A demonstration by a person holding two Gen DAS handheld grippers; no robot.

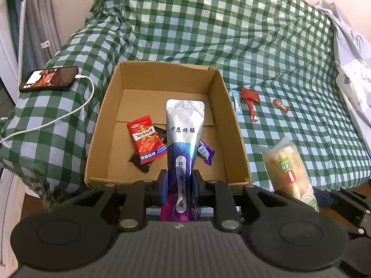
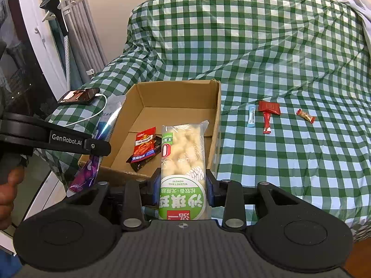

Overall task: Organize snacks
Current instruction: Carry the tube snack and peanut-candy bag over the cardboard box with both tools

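Poking forward over the box (image 1: 111, 106), silver pouch (image 1: 184, 136) clamped in left gripper (image 1: 179, 180).

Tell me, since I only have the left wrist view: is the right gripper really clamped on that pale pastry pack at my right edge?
Observer: Yes. In the right wrist view the right gripper is shut on the pastry pack, with its fingers pressing the green-labelled end.
Operator: Where does the pack's other end point?
Observer: It points towards the cardboard box and overlaps the opening close to the right wall.
Operator: Is any of the person visible?
Observer: A bare hand shows at the left edge, behind the left gripper, which holds the silver pouch.
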